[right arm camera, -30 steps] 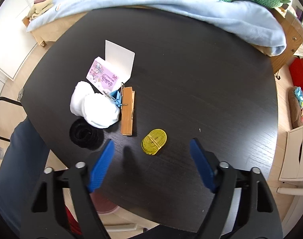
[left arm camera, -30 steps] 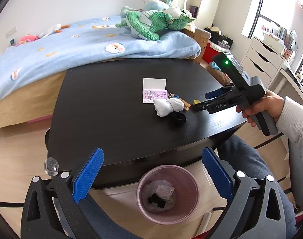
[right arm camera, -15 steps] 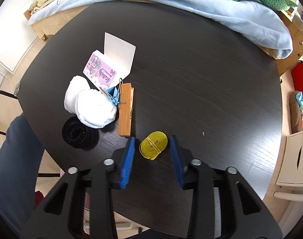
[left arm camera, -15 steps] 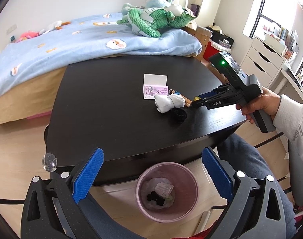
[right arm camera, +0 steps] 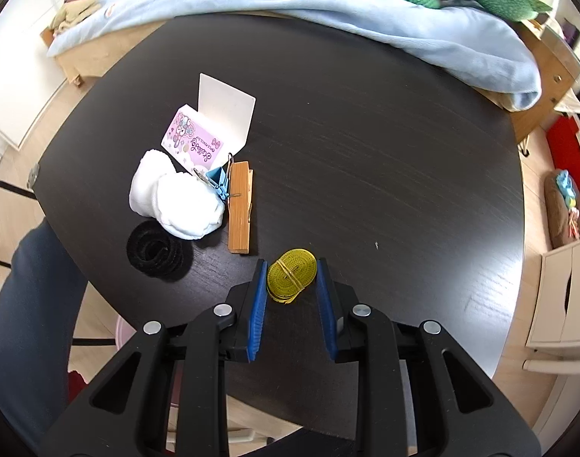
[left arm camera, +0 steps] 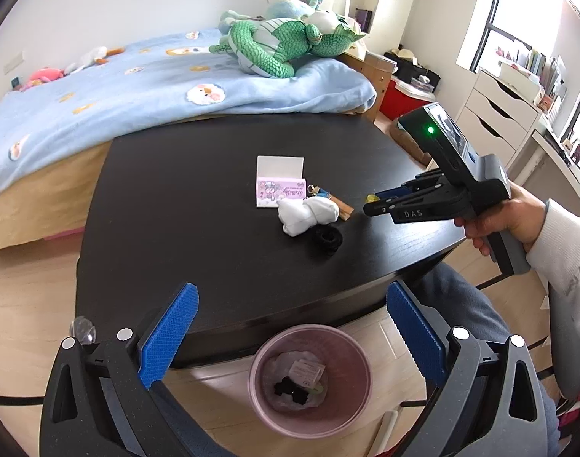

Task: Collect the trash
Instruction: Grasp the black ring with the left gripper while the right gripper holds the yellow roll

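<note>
Dark wood fills my view: a black tabletop [right arm camera: 366, 144] drawn up against a bed with a blue blanket [right arm camera: 366, 11]. My right tongs [right arm camera: 291, 293] point steeply down, their jaws closing around the yellow coiled tape [right arm camera: 291, 272], which lies flat between the pads [right arm camera: 260, 297] with a sliver of gap on either side, so I judge it not yet pinched. Its oval runs slantwise across the jaws. It is a flat yellow coil bound by a thin band. My left tongs [left arm camera: 290, 337] hang wide apart and empty above the pink bin [left arm camera: 360, 361], well away from the tape.
</note>
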